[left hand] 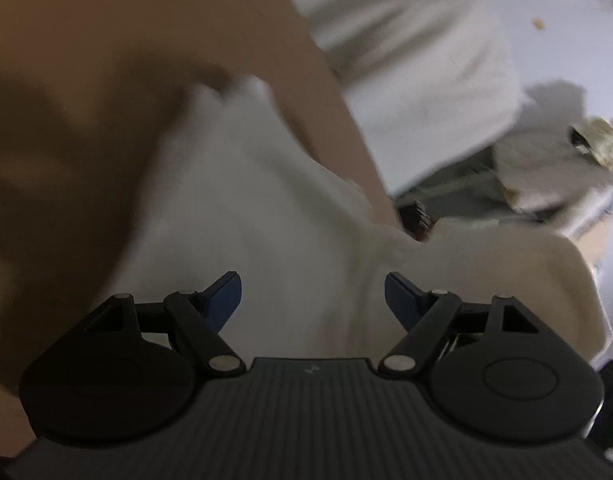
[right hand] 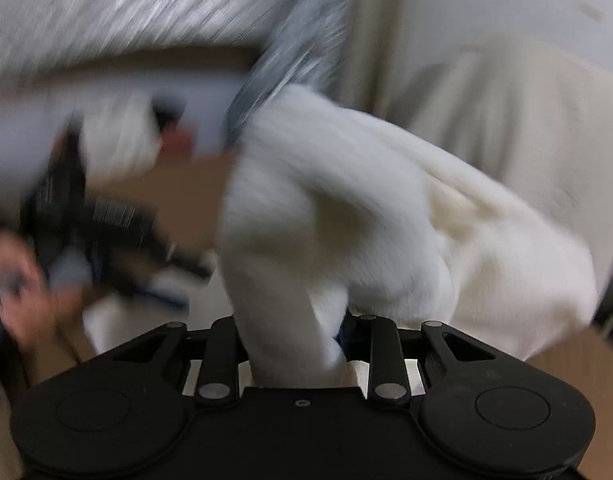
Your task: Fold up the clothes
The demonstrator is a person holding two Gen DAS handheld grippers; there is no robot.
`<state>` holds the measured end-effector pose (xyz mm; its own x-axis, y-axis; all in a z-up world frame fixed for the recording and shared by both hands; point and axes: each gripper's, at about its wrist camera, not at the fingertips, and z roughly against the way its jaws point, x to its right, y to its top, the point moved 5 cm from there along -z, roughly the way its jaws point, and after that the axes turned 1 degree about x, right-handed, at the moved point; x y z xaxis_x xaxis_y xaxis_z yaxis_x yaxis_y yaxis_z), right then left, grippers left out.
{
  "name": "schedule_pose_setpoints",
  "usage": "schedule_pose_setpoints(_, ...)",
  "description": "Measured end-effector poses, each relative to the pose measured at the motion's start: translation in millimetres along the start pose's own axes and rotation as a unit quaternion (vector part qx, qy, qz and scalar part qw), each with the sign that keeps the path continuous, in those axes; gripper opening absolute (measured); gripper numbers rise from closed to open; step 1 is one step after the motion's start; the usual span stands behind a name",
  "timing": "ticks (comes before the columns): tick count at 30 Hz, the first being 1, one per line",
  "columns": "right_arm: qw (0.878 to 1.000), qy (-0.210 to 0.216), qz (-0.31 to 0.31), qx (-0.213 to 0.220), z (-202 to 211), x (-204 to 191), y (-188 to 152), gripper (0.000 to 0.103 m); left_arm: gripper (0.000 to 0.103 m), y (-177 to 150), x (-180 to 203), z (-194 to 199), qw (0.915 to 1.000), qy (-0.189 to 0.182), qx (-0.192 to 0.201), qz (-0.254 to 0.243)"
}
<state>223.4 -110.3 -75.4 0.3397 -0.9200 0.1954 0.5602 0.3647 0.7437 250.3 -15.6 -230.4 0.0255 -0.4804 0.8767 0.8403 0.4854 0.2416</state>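
Note:
A white fluffy garment (right hand: 326,200) rises in a bunch from between the fingers of my right gripper (right hand: 290,332), which is shut on it; the fabric hides the pads. In the left wrist view the same white garment (left hand: 266,220) lies on a brown surface (left hand: 66,120). Just above it my left gripper (left hand: 312,284) is open, its blue pads (left hand: 226,296) wide apart with nothing between them. The left gripper (right hand: 86,220) also shows blurred at the left of the right wrist view, held by a hand (right hand: 14,300).
A cream garment (left hand: 506,272) lies to the right of the white one. Beyond it is a heap of greyish clothes (left hand: 546,168). A pale cloth (left hand: 406,40) lies at the top. A beige garment (right hand: 506,112) and grey streaked fabric (right hand: 146,0) lie behind.

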Motion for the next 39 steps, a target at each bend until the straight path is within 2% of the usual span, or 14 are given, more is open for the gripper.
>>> schedule_pose_setpoints(3, 0.998, 0.015, 0.051, -0.045, -55, -38, -8, 0.033, 0.077, 9, -18, 7, 0.9987, -0.025, 0.015, 0.041)
schedule_pose_setpoints(7, 0.997, 0.032, 0.057, -0.051, -90, -62, -28, 0.032, 0.077, 9, -28, -3, 0.9941, -0.068, 0.009, 0.084)
schedule_pose_setpoints(11, 0.998, 0.018, 0.058, -0.019, -80, -60, -36, 0.032, 0.077, 7, -27, -17, 0.9896, -0.095, 0.003, 0.108)
schedule_pose_setpoints(16, 0.999, 0.022, 0.025, 0.020, -51, -39, -33, 0.027, 0.077, 9, -19, -14, 0.9913, -0.098, 0.015, 0.086)
schedule_pose_setpoints(18, 0.998, 0.034, 0.017, 0.041, -40, -35, -28, 0.026, 0.077, 11, -16, -7, 0.9915, -0.101, 0.026, 0.078)
schedule_pose_setpoints(23, 0.991, 0.091, 0.058, 0.074, -22, -56, -25, 0.026, 0.079, 18, -9, 16, 0.9887, -0.128, 0.043, 0.064)
schedule_pose_setpoints(25, 0.988, 0.091, 0.109, 0.063, -28, -72, -33, 0.025, 0.079, 20, -11, 19, 0.9902, -0.115, 0.047, 0.063)
schedule_pose_setpoints(29, 0.977, 0.072, 0.194, 0.050, -48, -105, -54, 0.026, 0.079, 17, -22, 12, 0.9965, -0.048, 0.036, 0.058)
schedule_pose_setpoints(32, 0.978, 0.067, 0.187, 0.057, -43, -104, -52, 0.026, 0.079, 12, -20, 7, 0.9986, -0.030, 0.011, 0.042)
schedule_pose_setpoints(35, 0.977, 0.049, 0.189, 0.082, -29, -102, -45, 0.025, 0.084, 3, -1, 2, 0.9995, -0.013, -0.028, -0.009)
schedule_pose_setpoints(36, 0.974, 0.041, 0.202, 0.088, -25, -104, -42, 0.025, 0.083, 0, 6, 2, 0.9991, -0.003, -0.028, -0.033)
schedule_pose_setpoints(37, 0.972, 0.036, 0.214, 0.085, -26, -105, -41, 0.025, 0.071, -1, 11, 3, 0.9983, 0.006, -0.021, -0.054)
schedule_pose_setpoints(38, 0.974, 0.034, 0.213, 0.076, -29, -104, -43, 0.025, 0.041, -3, 18, 5, 0.9965, 0.017, -0.011, -0.081)
schedule_pose_setpoints(39, 0.977, 0.035, 0.201, 0.064, -35, -101, -44, 0.025, 0.030, -4, 22, 6, 0.9932, 0.032, -0.003, -0.111)
